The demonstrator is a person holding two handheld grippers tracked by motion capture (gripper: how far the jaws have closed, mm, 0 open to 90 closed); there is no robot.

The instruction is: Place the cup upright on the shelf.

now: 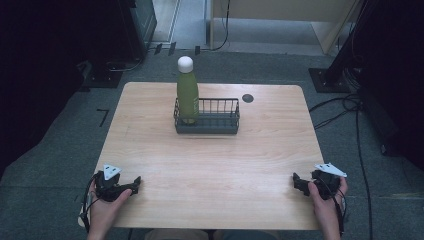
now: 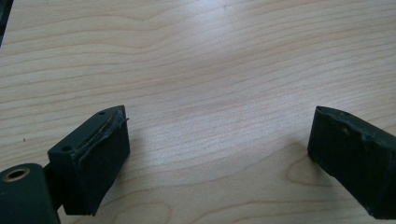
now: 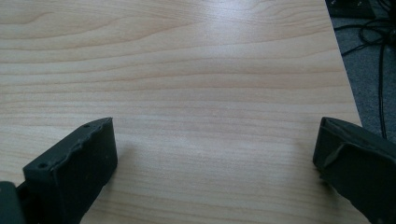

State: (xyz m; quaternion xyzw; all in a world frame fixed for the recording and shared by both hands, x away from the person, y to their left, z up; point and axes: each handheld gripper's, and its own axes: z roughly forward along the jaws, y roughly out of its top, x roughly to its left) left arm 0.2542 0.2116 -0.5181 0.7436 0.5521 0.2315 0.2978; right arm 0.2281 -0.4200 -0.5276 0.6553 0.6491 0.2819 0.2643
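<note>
while grippers [image 1: 136, 183] wait near, bottle [image 1: 187, 92] far

We see the green bottle's [image 1: 187, 95] base hidden behind the wire basket's [image 1: 220, 124] rim. Both forearms run off the high view's bottom edge. The right gripper's [image 3: 215, 154] jaw tips are cut off below.

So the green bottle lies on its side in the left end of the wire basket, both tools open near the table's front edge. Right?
Not quite: the green bottle stands upright in the left end of the wire basket, as the high view shows. The left tool and right tool are open.
</note>
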